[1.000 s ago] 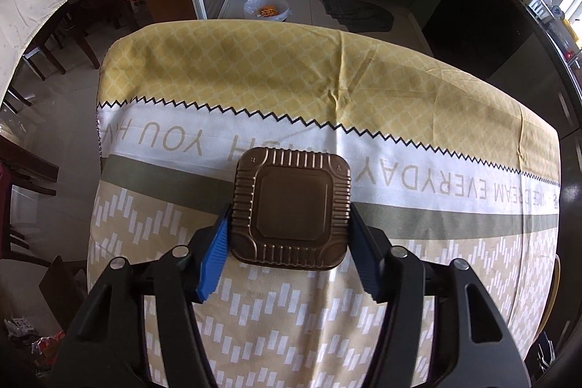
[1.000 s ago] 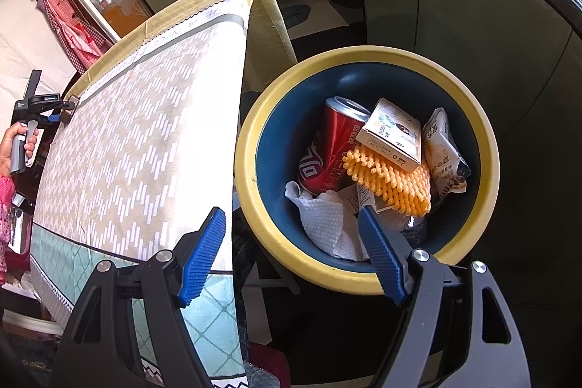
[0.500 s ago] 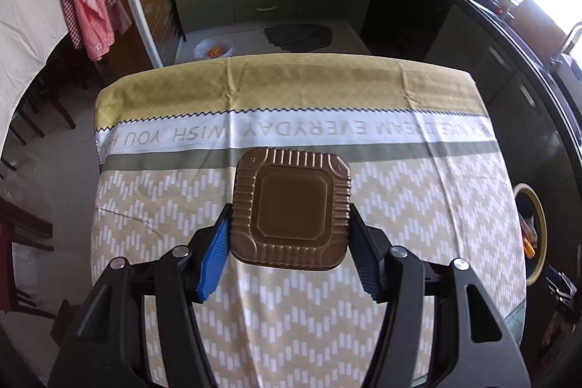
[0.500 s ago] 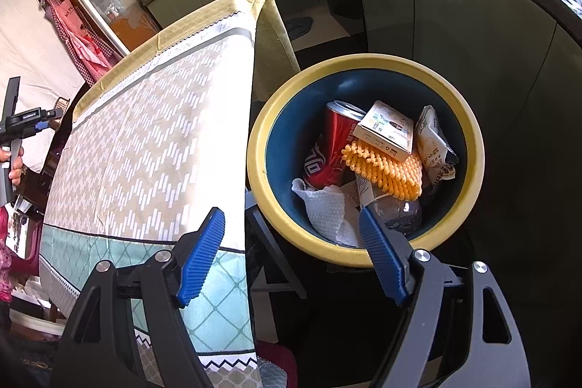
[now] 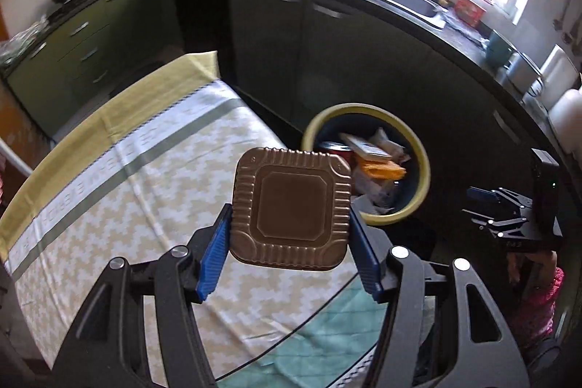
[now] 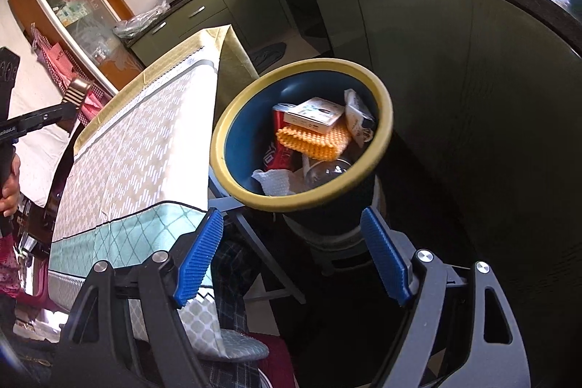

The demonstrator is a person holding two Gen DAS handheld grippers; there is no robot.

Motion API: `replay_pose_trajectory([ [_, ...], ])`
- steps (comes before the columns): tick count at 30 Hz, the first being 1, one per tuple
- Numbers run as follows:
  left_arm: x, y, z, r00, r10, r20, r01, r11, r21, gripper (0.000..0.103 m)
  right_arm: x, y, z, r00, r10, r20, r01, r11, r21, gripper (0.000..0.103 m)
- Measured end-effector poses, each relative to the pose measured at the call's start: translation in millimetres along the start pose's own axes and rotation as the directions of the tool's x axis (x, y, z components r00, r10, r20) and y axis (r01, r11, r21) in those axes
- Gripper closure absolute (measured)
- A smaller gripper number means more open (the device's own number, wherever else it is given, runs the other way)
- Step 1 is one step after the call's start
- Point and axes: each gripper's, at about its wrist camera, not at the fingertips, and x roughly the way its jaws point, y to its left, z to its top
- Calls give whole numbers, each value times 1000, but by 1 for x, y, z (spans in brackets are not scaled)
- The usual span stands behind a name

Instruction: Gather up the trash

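1. Your left gripper [image 5: 291,239] fingers clamp the brown tray [image 5: 293,210] above the table [image 5: 127,184], bin [image 5: 422,184] beyond.
2. Right gripper [image 6: 291,257]: fingers wide, just been opening, empty; bin holds can [image 6: 280,155], box [image 6: 313,115].
3. Dark kitchen cabinets behind.

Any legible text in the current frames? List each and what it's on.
Nothing reads cleanly.
Tablecloth, white band: a line of lettering, blurred.
Red can in the bin: white script, mostly hidden.
White box: print too small.

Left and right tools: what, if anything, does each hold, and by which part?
The left tool grips a brown foil tray by two opposite side edges. The right tool holds nothing.
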Motion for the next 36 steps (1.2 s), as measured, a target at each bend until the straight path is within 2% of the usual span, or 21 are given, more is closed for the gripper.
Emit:
replay_pose_trajectory([
  [5, 79, -73, 39, 993, -70, -93, 76, 996, 56, 45, -20, -34, -21, 1000, -3, 25, 1, 997, 75, 25],
  [11, 159, -99, 50, 978, -58, -200, 59, 998, 0, 45, -25, -63, -40, 1000, 5, 23, -8, 992, 129, 25],
  [19, 196, -104, 45, 973, -52, -223, 42, 998, -49, 44, -19, -73, -43, 999, 39, 25, -42, 988, 146, 25],
  [21, 202, -104, 40, 970, -49, -237, 37, 998, -52, 41, -17, -71, -43, 999, 49, 25, -52, 989, 141, 25],
  [22, 206, -105, 39, 969, -45, -244, 33, 998, -53, 36, -17, -69, -42, 998, 52, 24, -55, 989, 138, 25],
  [25, 201, -100, 32, 970, -48, -239, 33, 997, -68, 33, -18, -65, -42, 998, 58, 27, -61, 989, 133, 25],
  [27, 183, -97, 27, 974, -74, -216, 57, 995, -87, 33, -20, -63, -43, 998, 59, 29, -62, 989, 131, 25],
  [31, 118, -92, 11, 990, -106, -96, 100, 992, -72, 33, -24, -59, -43, 997, 66, 40, -71, 988, 136, 25],
  [36, 30, -73, -28, 995, -72, 74, 77, 995, -59, 18, -26, -45, -43, 995, 88, 54, -94, 988, 124, 24],
])
